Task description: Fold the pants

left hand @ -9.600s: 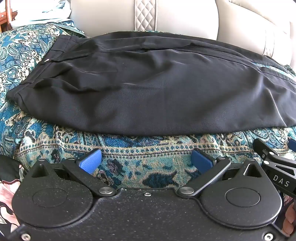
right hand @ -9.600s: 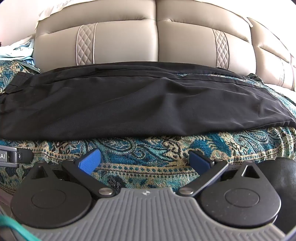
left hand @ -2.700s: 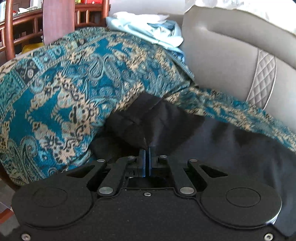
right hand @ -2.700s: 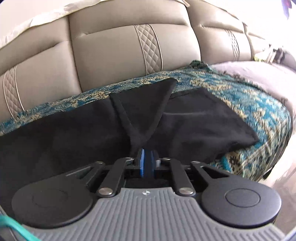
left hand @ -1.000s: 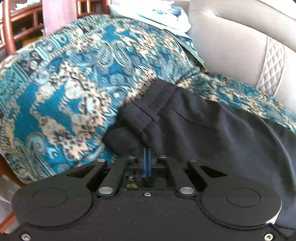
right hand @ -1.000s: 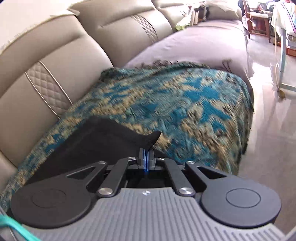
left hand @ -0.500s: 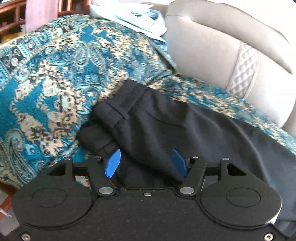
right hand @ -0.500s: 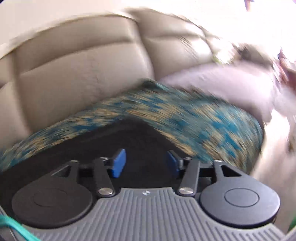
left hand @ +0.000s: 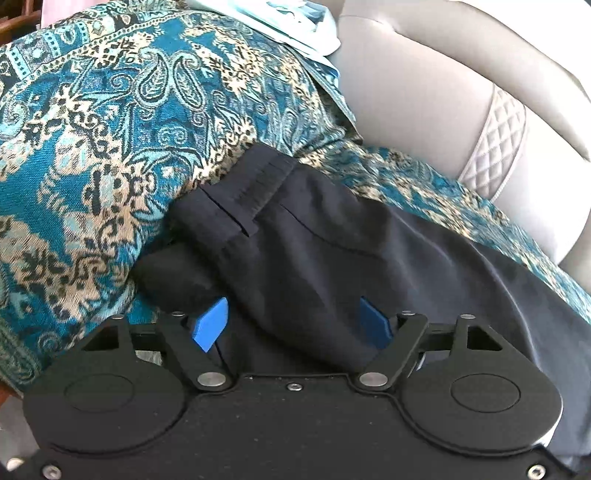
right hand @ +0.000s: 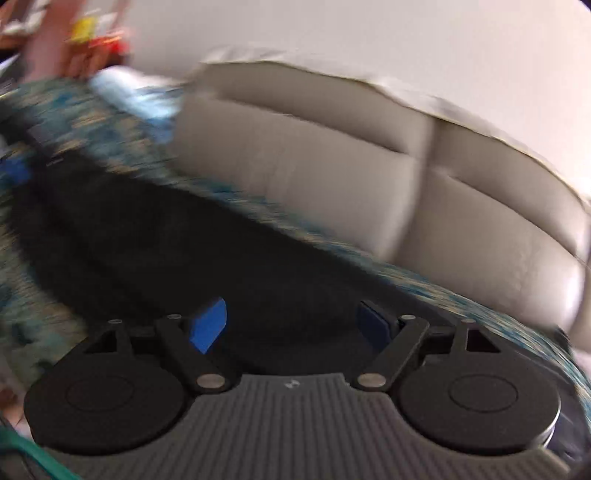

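Note:
The black pants point(left hand: 332, 251) lie on a sofa covered with a teal paisley throw point(left hand: 110, 110). Their waistband end point(left hand: 236, 199), with a belt loop, rests against the draped armrest. My left gripper point(left hand: 293, 325) is open just above the waistband corner, with fabric bunched between its blue pads and nothing gripped. In the blurred right wrist view the pants point(right hand: 184, 251) stretch away to the left. My right gripper point(right hand: 291, 323) is open over the black fabric and holds nothing.
The beige leather sofa back point(left hand: 424, 92) point(right hand: 369, 177) rises behind the pants. Light blue clothes point(left hand: 288, 22) are piled on top of the armrest. Wooden furniture point(right hand: 55, 44) shows blurred at the far left of the right wrist view.
Both grippers were shut on the pants a second ago and have opened, letting the fabric go. The right gripper has swung fast to the left, towards the waistband end.

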